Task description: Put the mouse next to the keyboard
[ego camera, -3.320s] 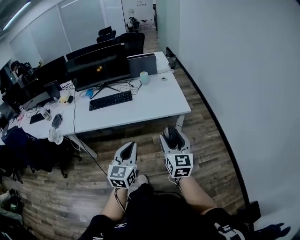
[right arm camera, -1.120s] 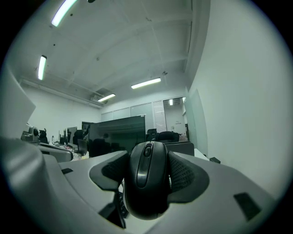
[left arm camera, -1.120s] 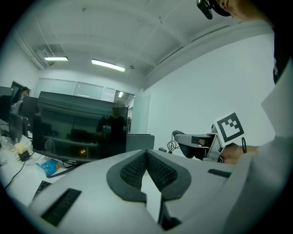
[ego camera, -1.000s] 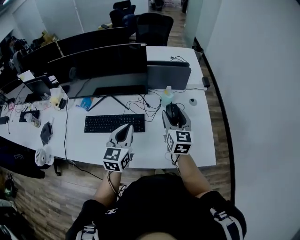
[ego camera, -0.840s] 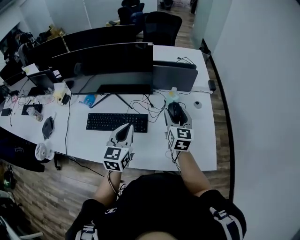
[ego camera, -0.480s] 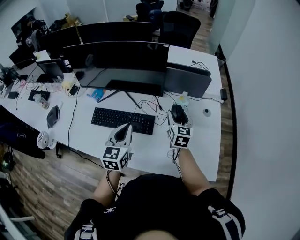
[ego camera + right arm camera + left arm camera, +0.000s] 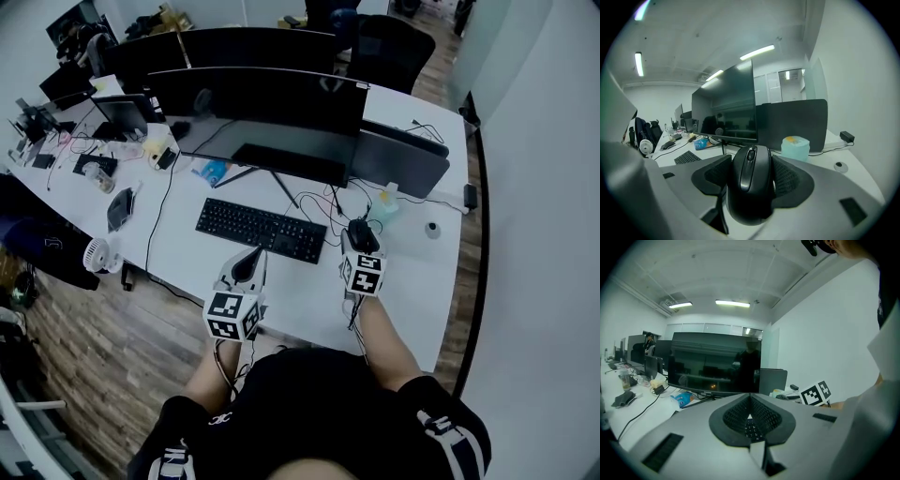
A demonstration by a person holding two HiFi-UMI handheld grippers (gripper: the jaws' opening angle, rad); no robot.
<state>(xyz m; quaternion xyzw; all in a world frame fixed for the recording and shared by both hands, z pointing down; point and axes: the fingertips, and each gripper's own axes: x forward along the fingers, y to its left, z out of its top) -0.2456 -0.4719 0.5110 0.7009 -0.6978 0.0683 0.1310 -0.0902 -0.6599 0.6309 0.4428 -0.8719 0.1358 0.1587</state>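
A black mouse sits between the jaws of my right gripper, which is shut on it. It hangs over the white desk, just right of the black keyboard. My left gripper is shut with nothing in it, its tips near the keyboard's front edge.
A wide black monitor stands behind the keyboard with loose cables under it. A pale green cup sits just beyond the mouse, and a small round object lies further right. A small fan is at the desk's left.
Both grippers have come further in over the desk. The right gripper, still holding the mouse, is now closer to the keyboard's right end. Neither grip has changed.
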